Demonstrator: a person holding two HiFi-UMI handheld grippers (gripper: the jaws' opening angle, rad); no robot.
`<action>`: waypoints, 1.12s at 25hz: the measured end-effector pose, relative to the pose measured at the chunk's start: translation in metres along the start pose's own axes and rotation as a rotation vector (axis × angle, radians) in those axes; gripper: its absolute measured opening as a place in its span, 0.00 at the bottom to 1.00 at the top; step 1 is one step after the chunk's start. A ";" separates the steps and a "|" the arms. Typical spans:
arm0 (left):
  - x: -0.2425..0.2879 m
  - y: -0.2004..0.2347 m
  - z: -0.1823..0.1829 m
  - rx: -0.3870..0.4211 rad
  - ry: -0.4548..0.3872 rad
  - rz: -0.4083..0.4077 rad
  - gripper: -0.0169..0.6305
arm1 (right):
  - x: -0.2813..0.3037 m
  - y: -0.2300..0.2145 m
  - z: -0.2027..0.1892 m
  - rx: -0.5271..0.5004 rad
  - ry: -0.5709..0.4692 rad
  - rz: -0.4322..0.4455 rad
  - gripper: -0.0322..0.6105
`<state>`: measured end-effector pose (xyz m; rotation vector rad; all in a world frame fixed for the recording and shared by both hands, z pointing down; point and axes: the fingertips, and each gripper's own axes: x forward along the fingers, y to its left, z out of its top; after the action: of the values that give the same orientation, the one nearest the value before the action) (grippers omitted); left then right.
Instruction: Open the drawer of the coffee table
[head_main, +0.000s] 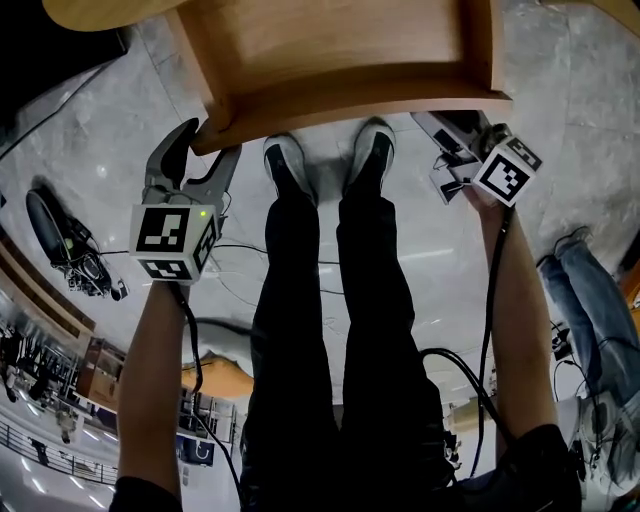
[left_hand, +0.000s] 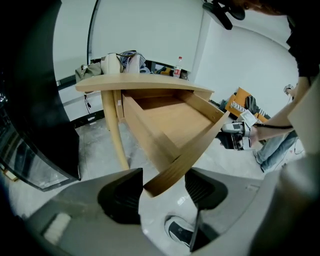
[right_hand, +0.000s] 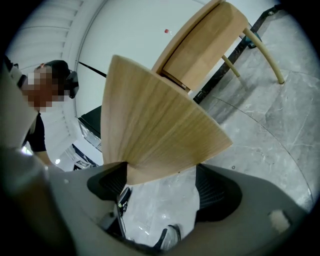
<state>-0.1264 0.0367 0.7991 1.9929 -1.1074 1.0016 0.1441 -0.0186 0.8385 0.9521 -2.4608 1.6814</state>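
Observation:
The wooden drawer (head_main: 340, 40) of the coffee table stands pulled out above my feet, its inside (left_hand: 172, 120) empty. My left gripper (head_main: 205, 150) grips the left end of the drawer front (head_main: 350, 100); in the left gripper view that end (left_hand: 172, 167) sits between the pads of the left gripper (left_hand: 162, 187). My right gripper (head_main: 450, 135) holds the right end. In the right gripper view the front panel (right_hand: 155, 130) fills the gap of the right gripper (right_hand: 162, 180), touching both pads. The table top (left_hand: 140, 82) lies behind the drawer.
My two shoes (head_main: 285, 160) stand on the grey marble floor just under the drawer front. A table leg (left_hand: 114, 130) slants down left of the drawer. Black gear with cables (head_main: 55, 235) lies at the left. Another person's jeans (head_main: 590, 290) show at the right.

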 end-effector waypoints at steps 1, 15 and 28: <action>0.004 -0.001 -0.001 0.000 0.007 0.004 0.44 | 0.000 -0.004 -0.001 -0.005 0.013 -0.010 0.72; -0.009 0.006 -0.047 0.039 0.125 0.024 0.45 | -0.029 0.034 -0.015 -0.046 0.160 -0.046 0.66; -0.166 0.001 0.097 -0.030 -0.174 0.132 0.44 | -0.082 0.198 0.128 -0.334 0.006 -0.128 0.50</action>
<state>-0.1558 0.0231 0.6095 2.0345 -1.3546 0.8842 0.1556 -0.0420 0.5903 1.0287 -2.5042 1.1835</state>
